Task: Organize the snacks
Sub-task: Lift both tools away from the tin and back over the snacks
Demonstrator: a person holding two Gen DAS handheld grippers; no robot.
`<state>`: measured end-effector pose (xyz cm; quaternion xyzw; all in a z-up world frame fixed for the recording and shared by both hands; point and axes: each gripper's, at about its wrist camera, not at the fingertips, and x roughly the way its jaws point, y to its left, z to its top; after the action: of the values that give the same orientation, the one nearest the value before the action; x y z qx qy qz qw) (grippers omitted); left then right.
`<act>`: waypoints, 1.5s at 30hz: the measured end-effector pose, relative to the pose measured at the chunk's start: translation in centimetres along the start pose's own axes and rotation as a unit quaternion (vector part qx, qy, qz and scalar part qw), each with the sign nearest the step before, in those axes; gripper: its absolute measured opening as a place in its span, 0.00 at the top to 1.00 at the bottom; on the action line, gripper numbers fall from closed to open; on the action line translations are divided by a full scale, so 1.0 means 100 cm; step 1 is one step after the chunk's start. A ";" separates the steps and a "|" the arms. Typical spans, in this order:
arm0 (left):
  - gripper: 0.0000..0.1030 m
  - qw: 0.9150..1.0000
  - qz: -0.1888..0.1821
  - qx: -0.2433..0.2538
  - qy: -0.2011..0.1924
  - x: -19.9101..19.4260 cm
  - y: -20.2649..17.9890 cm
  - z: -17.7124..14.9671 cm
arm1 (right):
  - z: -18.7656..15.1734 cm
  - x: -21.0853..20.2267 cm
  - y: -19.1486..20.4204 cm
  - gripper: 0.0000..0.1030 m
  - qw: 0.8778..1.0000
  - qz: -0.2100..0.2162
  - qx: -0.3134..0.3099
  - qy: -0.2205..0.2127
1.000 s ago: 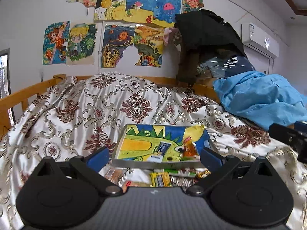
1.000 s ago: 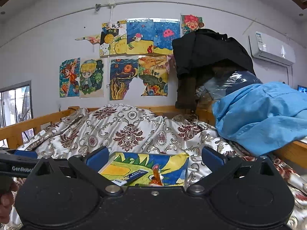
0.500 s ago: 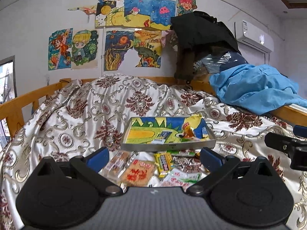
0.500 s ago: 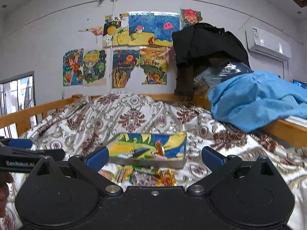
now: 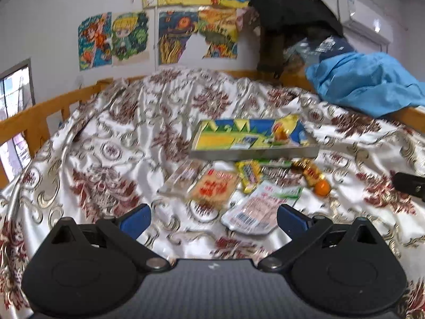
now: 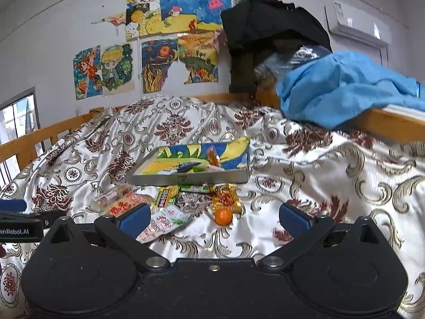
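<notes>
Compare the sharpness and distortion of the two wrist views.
Left wrist view: motion blur smears the colourful shallow tin tray and the loose snack packets, so print is unreadable. Right wrist view: sharper, the small orange ball-shaped sweet crisp. Both views: fisheye bends the wooden bed rail, dark corners; open grippers, left and right, stay in focus.

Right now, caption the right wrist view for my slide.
Open right tongs above snack packets and an orange ball, before the tray.

I am holding my left gripper (image 5: pixel 213 219) level with its jaws spread wide, gripping nothing. I am keeping my right gripper (image 6: pixel 215 219) beside it, likewise wide apart and empty.
</notes>
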<state>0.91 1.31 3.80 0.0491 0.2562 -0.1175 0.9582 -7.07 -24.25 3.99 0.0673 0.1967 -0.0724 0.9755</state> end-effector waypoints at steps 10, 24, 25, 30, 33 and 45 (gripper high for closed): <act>0.00 0.999 0.006 0.010 0.031 0.009 -0.002 -0.010 | -0.015 0.017 0.001 0.01 0.999 -0.004 -0.004 0.049; 0.00 0.997 0.023 0.003 0.069 0.024 0.002 -0.015 | -0.031 0.035 0.010 0.01 0.995 0.004 -0.028 0.097; 0.00 0.997 0.024 0.002 0.074 0.025 0.002 -0.015 | -0.031 0.036 0.010 0.01 0.994 0.005 -0.030 0.101; 0.00 0.996 0.030 0.001 0.090 0.031 0.002 -0.016 | -0.035 0.040 0.012 0.01 0.993 0.008 -0.035 0.114; 0.00 0.994 0.030 0.001 0.101 0.034 0.002 -0.016 | -0.037 0.043 0.014 0.01 0.992 0.011 -0.040 0.119; 0.00 0.993 0.049 -0.002 0.111 0.037 0.005 -0.016 | -0.039 0.043 0.018 0.01 0.992 0.016 -0.047 0.119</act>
<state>3.40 1.29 0.56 0.0720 0.3583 -0.0641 0.9286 -4.27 -22.35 -1.08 0.0331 0.3137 -0.0386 0.9481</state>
